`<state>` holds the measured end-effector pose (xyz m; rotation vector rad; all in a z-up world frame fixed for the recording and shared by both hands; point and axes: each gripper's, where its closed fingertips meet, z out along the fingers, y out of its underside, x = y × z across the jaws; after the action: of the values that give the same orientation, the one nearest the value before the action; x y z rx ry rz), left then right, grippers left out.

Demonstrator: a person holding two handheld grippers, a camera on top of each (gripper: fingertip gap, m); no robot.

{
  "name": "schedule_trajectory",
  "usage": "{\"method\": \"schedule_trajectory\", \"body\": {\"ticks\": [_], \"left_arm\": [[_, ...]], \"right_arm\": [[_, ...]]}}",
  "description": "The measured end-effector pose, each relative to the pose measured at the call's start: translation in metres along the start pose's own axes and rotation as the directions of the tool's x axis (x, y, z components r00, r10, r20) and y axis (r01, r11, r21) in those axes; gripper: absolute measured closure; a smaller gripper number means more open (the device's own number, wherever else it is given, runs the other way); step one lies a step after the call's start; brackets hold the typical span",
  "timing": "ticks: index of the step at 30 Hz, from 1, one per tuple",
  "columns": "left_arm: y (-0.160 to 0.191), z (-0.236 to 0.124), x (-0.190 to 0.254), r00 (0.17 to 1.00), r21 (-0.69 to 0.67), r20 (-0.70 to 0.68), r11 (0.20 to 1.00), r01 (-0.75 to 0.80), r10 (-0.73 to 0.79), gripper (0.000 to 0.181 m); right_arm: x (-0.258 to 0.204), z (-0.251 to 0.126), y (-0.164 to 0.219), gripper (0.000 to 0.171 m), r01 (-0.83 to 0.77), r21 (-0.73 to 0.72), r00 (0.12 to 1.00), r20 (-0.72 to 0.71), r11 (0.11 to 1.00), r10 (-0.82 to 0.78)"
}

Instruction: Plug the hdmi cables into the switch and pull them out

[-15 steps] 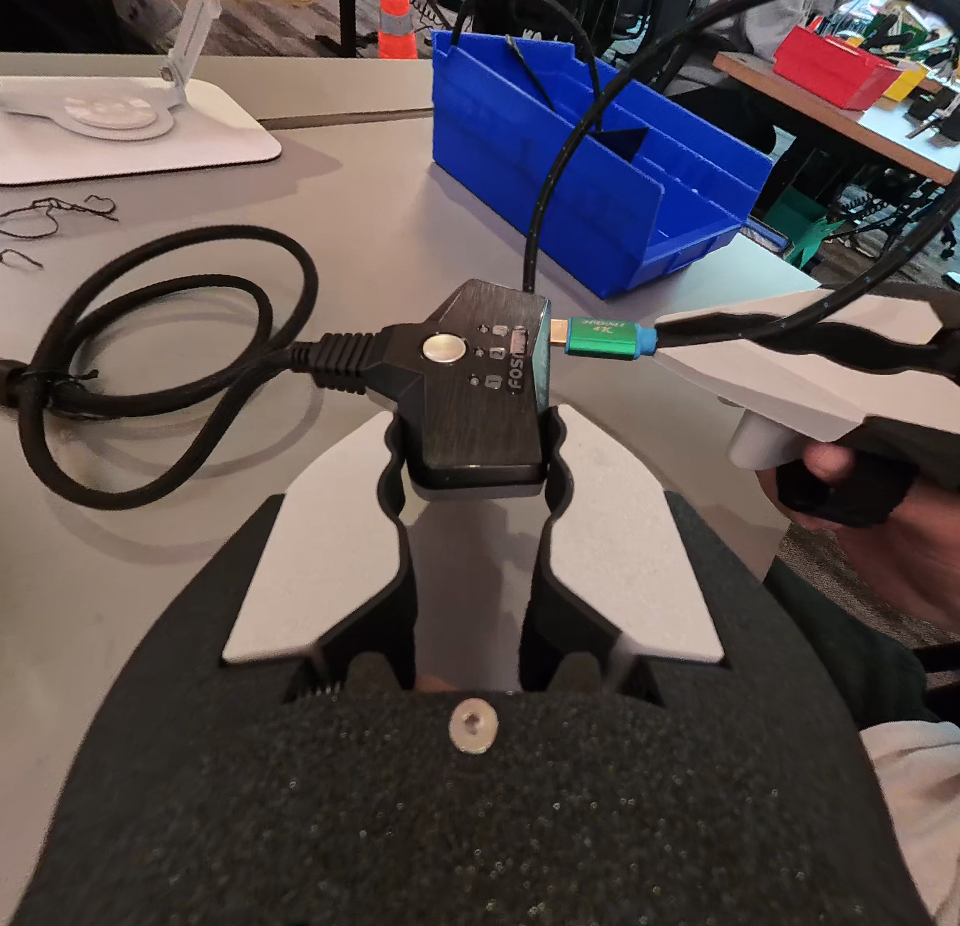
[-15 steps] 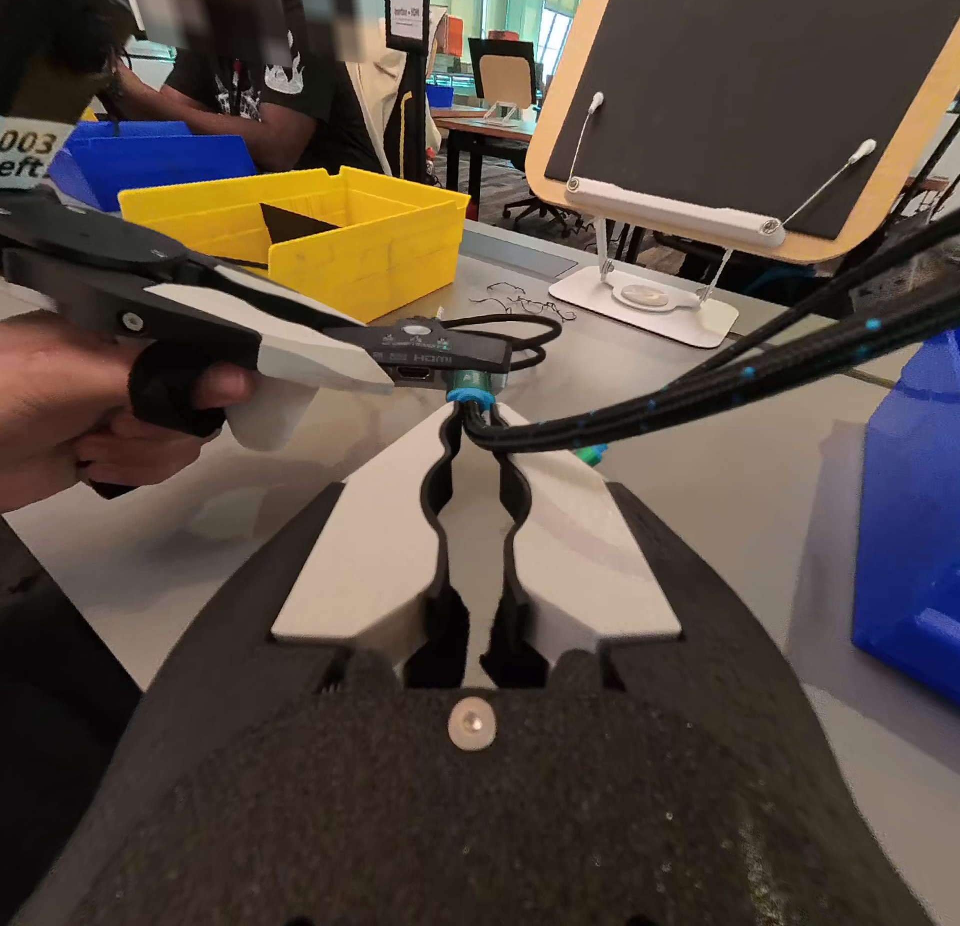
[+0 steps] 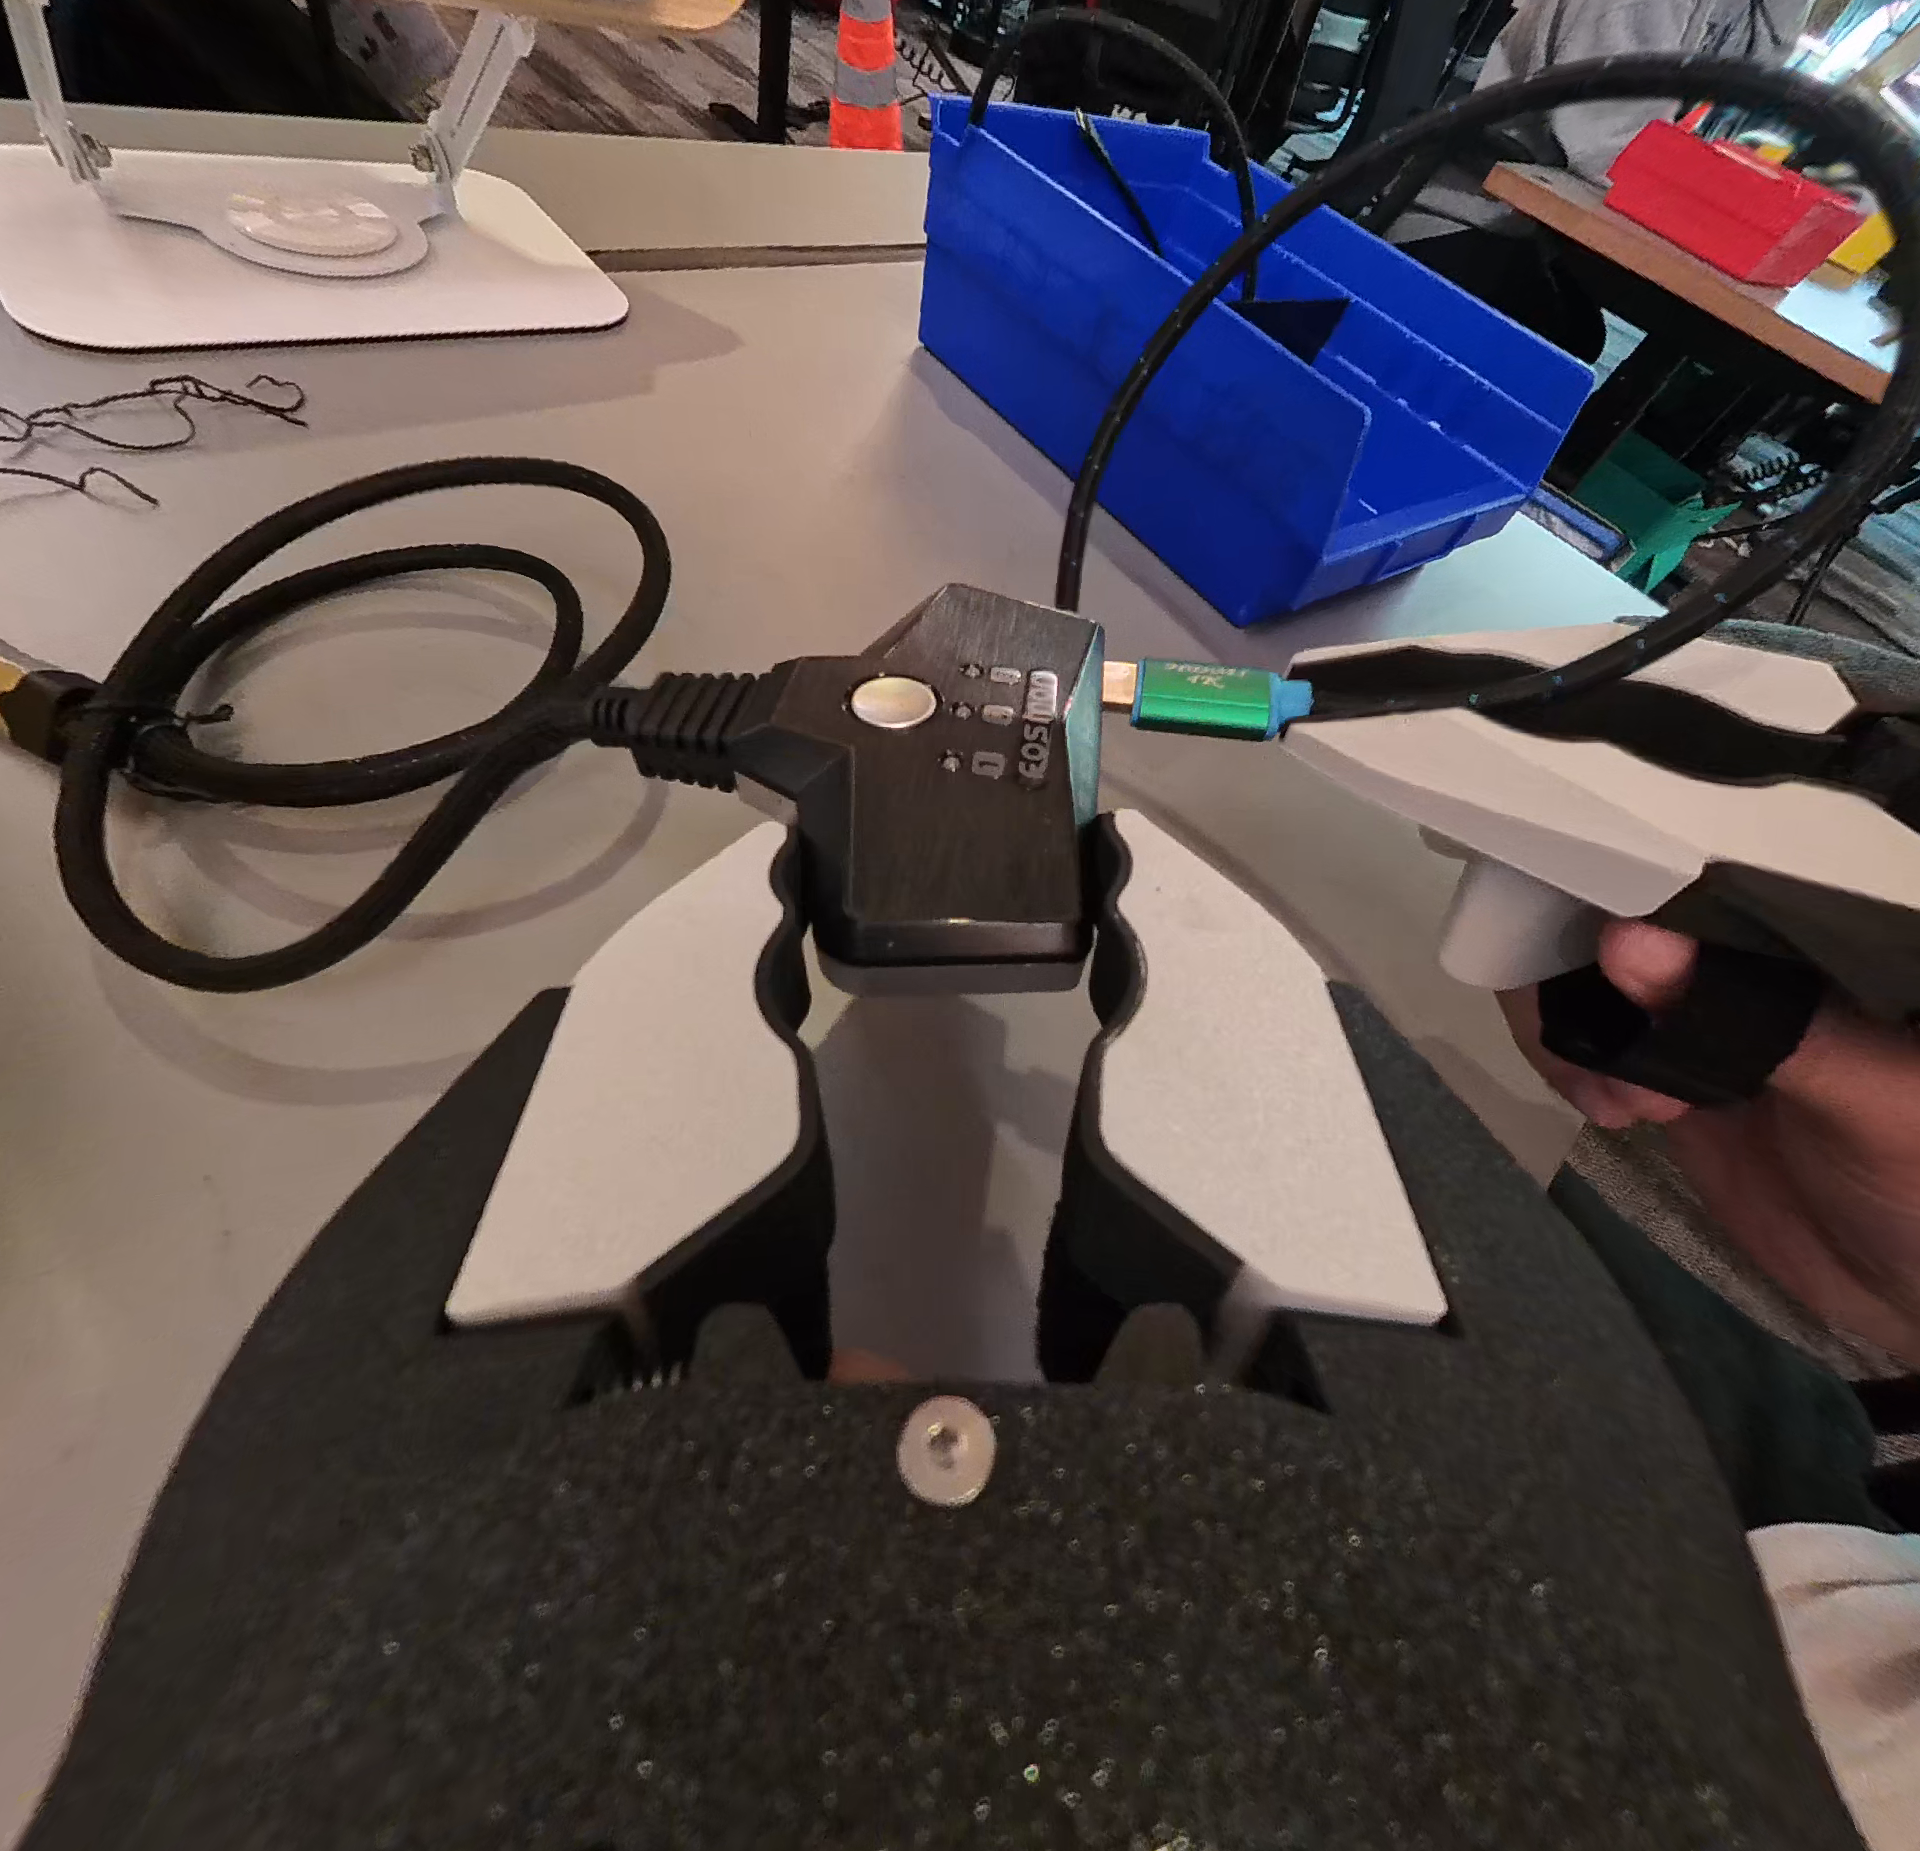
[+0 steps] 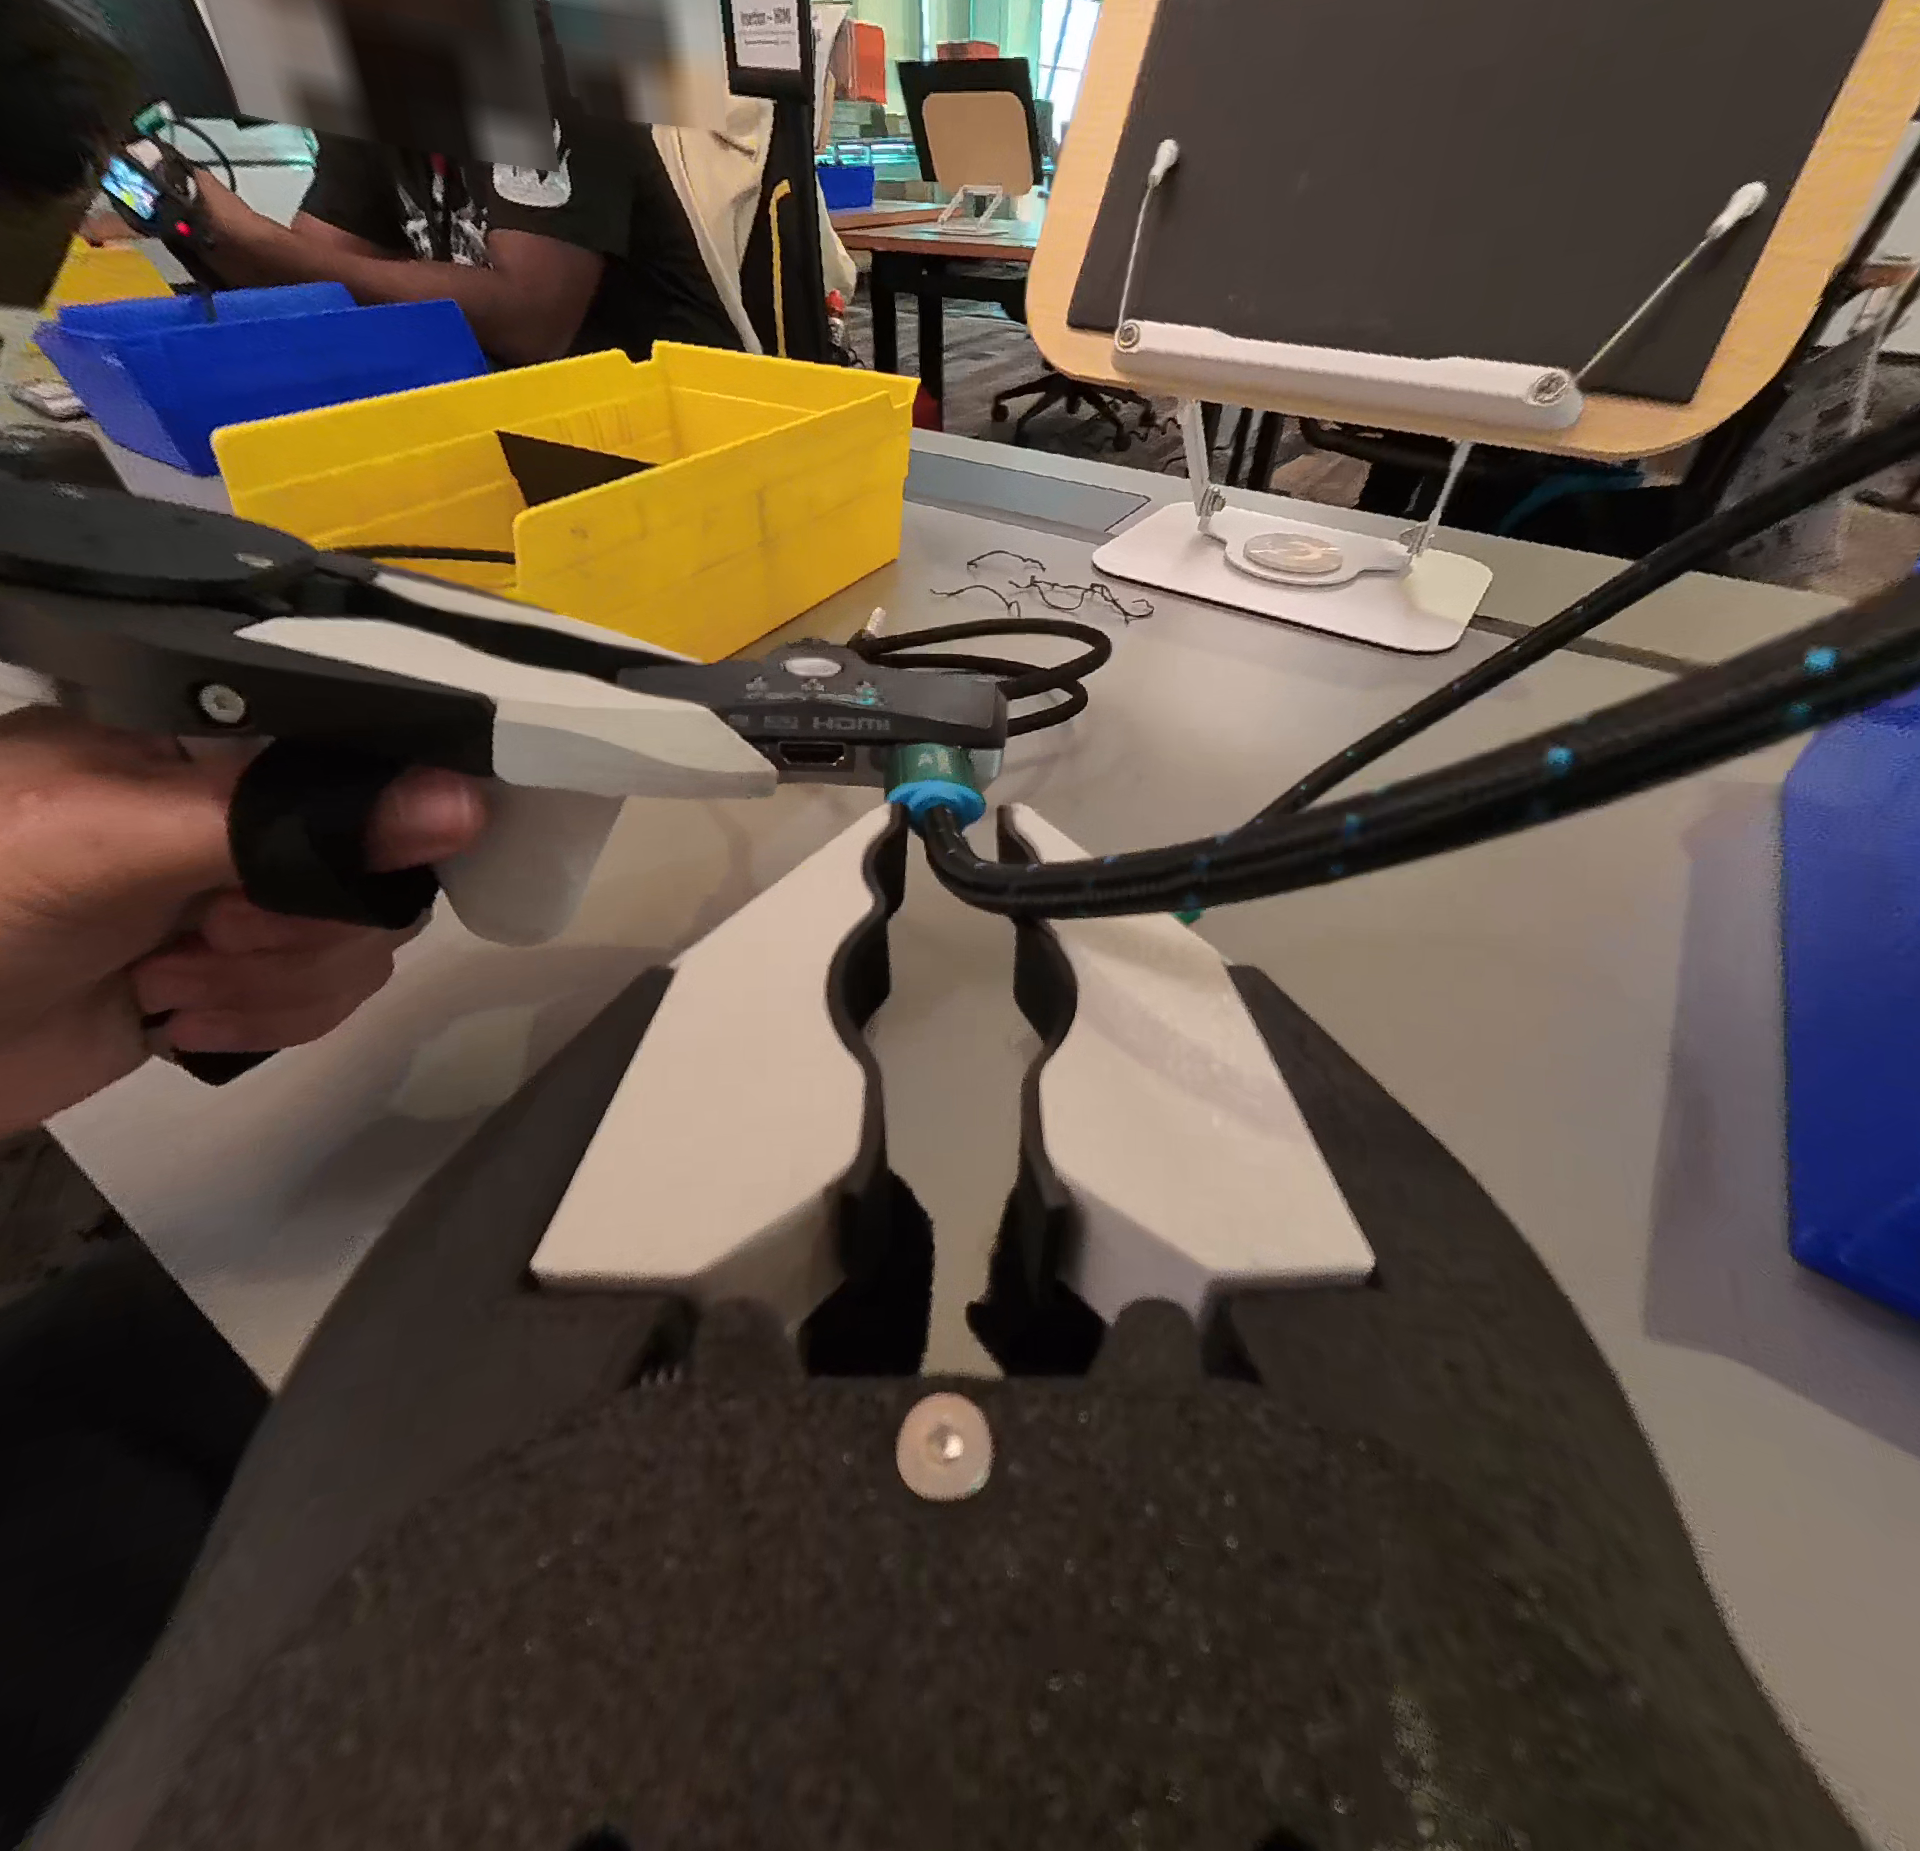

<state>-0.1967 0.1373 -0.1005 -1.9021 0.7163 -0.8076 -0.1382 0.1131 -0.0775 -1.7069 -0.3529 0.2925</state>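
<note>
Switch: we hold the black switch [image 3: 956, 804] in our left gripper [image 3: 951, 897], a little above the grey table [image 3: 810, 471]. The jaws are clamped on its near end, so that the port side stays free and turned to the right.
Plug: the green plug [image 3: 1200, 698] of the HDMI cable [image 3: 1558, 191] sits at the right port. A short piece of its metal tip shows between the shell and the switch, so we judge it is not fully seated.
Right gripper: our right gripper [image 4: 948, 825] stands just behind the blue collar of the plug. Its jaws are a little apart, with the cable passing between them; we cannot tell if they touch it.
Second port: in the right wrist view, one port beside the plug is empty.
Fixed lead: the thick black lead [image 3: 343, 700] of the switch lies coiled on the table at the left, so it gives no pull.
Blue bin: the blue bin [image 3: 1247, 388] stands behind the switch, and the cable loops over it.
Risk: the stiff cable may twist the plug sideways.
</note>
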Motion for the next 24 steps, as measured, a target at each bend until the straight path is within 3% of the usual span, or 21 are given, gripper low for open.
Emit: {"method": "schedule_trajectory", "body": {"ticks": [5,16,24], "left_arm": [[0.0023,0.0011,0.001,1.0,-0.003,-0.009,1.0,0.007,-0.007,0.129],[-0.0003,-0.0014,0.0068,0.998,0.017,-0.06,0.999,-0.028,0.029,0.129],[-0.0039,-0.0063,0.0094,0.977,0.008,-0.023,0.977,-0.212,0.212,0.129]], "right_arm": [[-0.0031,0.0002,0.0029,0.161,-0.052,-0.019,0.997,0.055,0.998,0.053],[-0.0034,-0.0048,-0.0013,0.161,0.042,-0.011,0.999,0.033,0.999,-0.042],[-0.0038,-0.0077,-0.0055,0.161,0.061,0.005,0.998,0.025,0.998,-0.061]]}}
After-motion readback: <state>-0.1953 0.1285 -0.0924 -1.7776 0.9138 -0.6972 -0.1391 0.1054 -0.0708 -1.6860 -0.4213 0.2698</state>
